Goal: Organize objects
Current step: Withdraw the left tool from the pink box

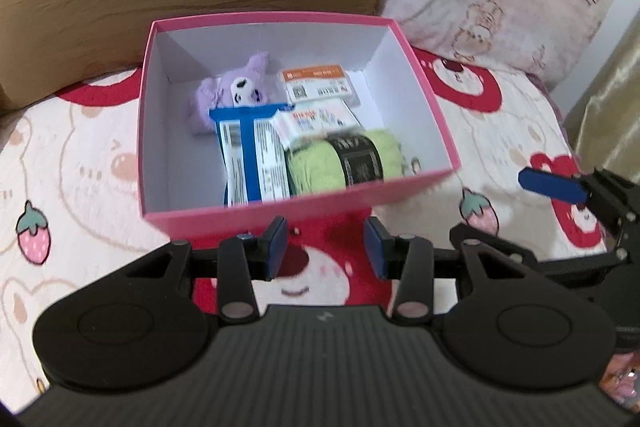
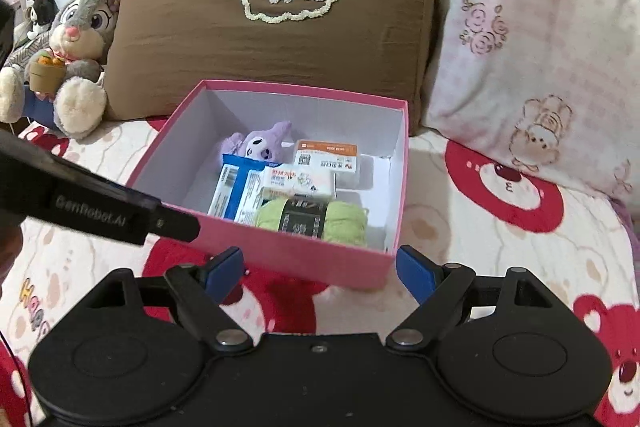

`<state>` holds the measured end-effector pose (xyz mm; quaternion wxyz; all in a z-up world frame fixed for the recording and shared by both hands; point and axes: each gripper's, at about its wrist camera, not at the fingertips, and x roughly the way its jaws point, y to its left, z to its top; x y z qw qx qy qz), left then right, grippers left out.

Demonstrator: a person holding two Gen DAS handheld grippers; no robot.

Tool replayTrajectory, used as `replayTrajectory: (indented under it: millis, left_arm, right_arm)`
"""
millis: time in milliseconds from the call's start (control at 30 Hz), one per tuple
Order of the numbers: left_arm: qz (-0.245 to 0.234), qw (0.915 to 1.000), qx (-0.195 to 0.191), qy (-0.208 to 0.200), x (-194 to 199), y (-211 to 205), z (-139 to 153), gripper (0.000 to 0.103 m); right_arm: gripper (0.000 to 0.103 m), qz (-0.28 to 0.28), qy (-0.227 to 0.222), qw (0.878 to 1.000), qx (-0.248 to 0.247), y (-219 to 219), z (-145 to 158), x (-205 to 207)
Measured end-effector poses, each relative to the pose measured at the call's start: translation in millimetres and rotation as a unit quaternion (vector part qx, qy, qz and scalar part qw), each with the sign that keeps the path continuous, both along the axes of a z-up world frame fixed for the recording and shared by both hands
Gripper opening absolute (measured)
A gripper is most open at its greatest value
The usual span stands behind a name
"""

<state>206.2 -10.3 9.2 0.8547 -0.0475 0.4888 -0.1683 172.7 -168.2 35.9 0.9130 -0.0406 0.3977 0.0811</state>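
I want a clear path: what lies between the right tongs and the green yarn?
Only the pink box's near wall, seen in the right wrist view, separates the right tongs from the green yarn.

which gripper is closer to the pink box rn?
Hard to call; roughly equal. Left gripper hangs open just short of the pink box near wall, about centred. Right gripper hangs open by its near right corner.

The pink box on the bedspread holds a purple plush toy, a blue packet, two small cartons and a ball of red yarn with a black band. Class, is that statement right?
Not quite: the yarn is light green, not red, as the right wrist view shows. The rest stands: the pink box holds a purple plush toy, a blue packet, two small cartons and the black-banded yarn.
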Motion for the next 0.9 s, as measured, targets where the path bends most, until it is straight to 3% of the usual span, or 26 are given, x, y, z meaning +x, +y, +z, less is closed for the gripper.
replayTrajectory:
  millis: [267, 600, 900]
  left_arm:
    - [-0.01, 0.9999, 0.013, -0.001, -40.8, -5.6, 8.5, 0.05]
    - [-0.007, 0.9996, 0.017, 0.024, -59.6, -5.3, -7.8, 0.056]
    - [0.008, 0.9986, 0.046, 0.026, -61.1, -5.1, -15.7, 0.077]
  right_arm:
    - [0.089, -0.007, 0.002, 1.0, -0.012, 3.5, 5.0, -32.3]
    - [0.09, -0.024, 0.017, 0.999, -0.013, 1.8, 0.3, -61.4]
    - [0.091, -0.036, 0.02, 0.999, -0.005, -0.5, -1.7, -71.6]
